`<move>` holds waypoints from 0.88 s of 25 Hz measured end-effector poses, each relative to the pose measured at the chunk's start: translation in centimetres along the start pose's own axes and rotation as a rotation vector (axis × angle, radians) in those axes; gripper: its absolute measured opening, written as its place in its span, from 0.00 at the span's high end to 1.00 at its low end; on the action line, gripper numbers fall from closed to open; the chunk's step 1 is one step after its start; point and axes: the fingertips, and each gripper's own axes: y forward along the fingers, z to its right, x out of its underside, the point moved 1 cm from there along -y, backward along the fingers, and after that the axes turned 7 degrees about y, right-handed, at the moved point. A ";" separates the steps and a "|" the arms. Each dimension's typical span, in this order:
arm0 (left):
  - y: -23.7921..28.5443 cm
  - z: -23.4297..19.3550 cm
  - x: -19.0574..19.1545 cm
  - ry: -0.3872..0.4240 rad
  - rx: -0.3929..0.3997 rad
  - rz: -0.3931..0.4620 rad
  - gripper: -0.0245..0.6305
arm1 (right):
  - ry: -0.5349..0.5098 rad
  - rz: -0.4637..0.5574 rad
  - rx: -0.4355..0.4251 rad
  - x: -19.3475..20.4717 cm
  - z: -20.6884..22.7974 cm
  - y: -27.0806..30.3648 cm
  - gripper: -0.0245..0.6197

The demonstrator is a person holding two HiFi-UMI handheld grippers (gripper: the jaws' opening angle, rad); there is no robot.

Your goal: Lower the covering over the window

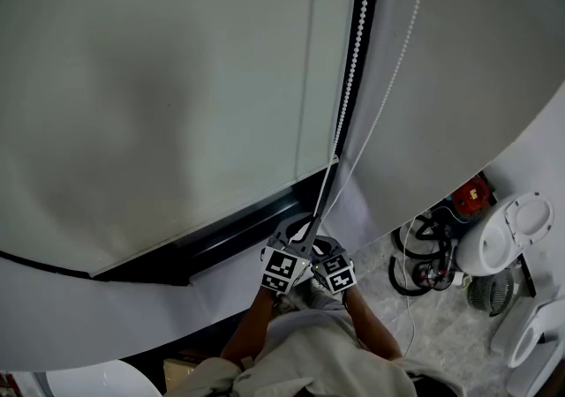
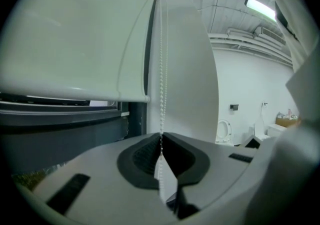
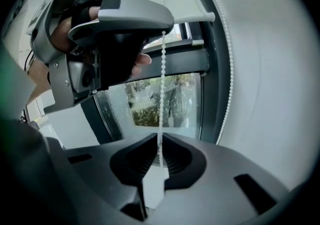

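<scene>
A white roller blind (image 1: 159, 95) covers most of the window, its bottom bar (image 2: 75, 91) just above the dark sill. A white bead chain (image 1: 353, 60) hangs beside it along the dark frame. In the head view both grippers are side by side below the blind's lower right corner. My left gripper (image 2: 161, 141) is shut on the bead chain (image 2: 161, 69). My right gripper (image 3: 160, 151) grips the same strand (image 3: 161, 84) just below the left gripper (image 3: 164, 25). The chain's other strand (image 3: 229, 69) hangs free to the right.
The dark window frame (image 1: 229, 241) runs under the blind, and greenery shows through the glass (image 3: 155, 104). At the right, on the floor, lie white sanitary fixtures (image 1: 508, 236), a red tool (image 1: 470, 195) and black cables (image 1: 422, 263). A white wall (image 1: 459, 78) rises beside the chain.
</scene>
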 end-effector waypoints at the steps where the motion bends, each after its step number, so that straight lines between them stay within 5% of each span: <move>1: -0.1 0.0 0.0 -0.004 -0.001 0.002 0.94 | -0.009 0.009 -0.001 -0.3 -0.1 -0.1 0.90; 6: -1.4 -0.4 -1.7 -0.017 -0.015 0.055 0.87 | -0.053 0.088 0.022 -3.3 -0.7 -1.9 0.80; 22: -6.9 -1.5 -4.1 0.015 -0.064 0.139 0.85 | -0.141 0.423 0.110 -15.0 -3.5 -12.5 0.84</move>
